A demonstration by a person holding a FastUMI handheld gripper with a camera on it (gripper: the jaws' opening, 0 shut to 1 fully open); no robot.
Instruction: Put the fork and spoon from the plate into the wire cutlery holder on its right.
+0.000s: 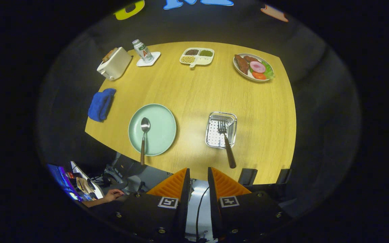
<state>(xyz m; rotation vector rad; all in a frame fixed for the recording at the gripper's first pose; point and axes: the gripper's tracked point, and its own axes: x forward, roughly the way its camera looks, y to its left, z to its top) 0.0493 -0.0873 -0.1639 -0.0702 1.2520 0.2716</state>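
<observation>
A pale green plate [160, 135] lies on the wooden table, and a spoon [144, 134] with a brown handle rests on its left half, handle sticking out past the near rim. To the plate's right stands the wire cutlery holder [214, 133]. The fork [226, 141] leans in it, tines inside, brown handle poking out over its near edge. My gripper [199, 175] hangs high above the table's near edge, well short of both. Its fingers stand a narrow gap apart with nothing between them.
A blue cloth [101, 104] lies left of the plate. Along the far side stand a toaster [114, 63], a bottle on a coaster [143, 51], a divided dish of beans [197, 56] and a plate of food [253, 66]. A person's hand [112, 195] rests below the table's near left.
</observation>
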